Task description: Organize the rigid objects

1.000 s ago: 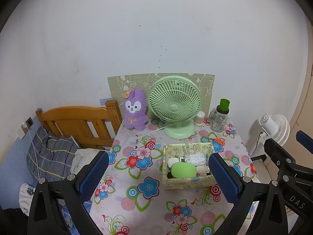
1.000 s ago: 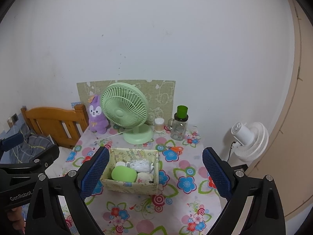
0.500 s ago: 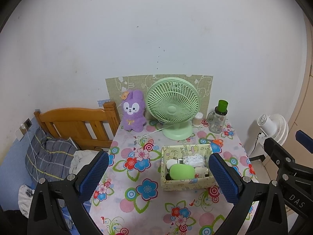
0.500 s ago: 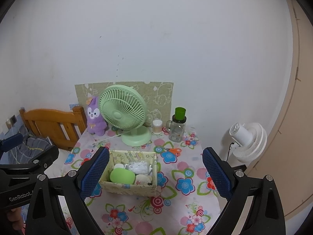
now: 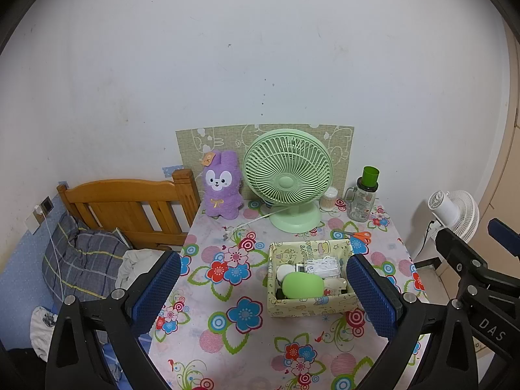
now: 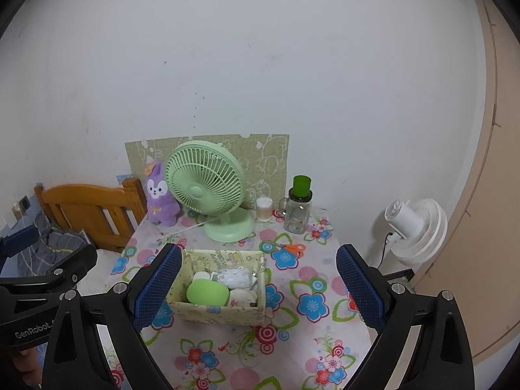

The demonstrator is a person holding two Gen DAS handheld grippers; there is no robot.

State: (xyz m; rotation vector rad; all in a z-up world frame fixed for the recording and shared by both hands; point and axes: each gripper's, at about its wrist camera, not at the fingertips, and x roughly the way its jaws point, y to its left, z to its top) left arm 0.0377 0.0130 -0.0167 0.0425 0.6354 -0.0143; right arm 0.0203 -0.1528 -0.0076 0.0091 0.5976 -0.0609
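A yellow patterned box point(image 5: 310, 304) stands on the floral table point(image 5: 234, 341); it also shows in the right wrist view point(image 6: 217, 313). It holds a green rounded object point(image 5: 302, 286), white cord point(image 5: 323, 266) and small white items. Orange-handled scissors point(image 5: 356, 234) lie behind it. A glass jar with a green lid point(image 5: 364, 195) and a small white-capped container point(image 5: 329, 199) stand at the back right. My left gripper point(image 5: 263, 295) is open and empty, above the table's near side. My right gripper point(image 6: 258, 287) is open and empty, held back from the box.
A green desk fan point(image 5: 287, 178) and a purple plush rabbit point(image 5: 222, 188) stand at the table's back by the wall. A wooden bed headboard point(image 5: 126, 204) with bedding lies left. A white floor fan point(image 5: 455, 217) stands right of the table.
Both grippers have drawn back and slightly up from the table; the box and fan look a little smaller and farther. Nothing on the table has moved.
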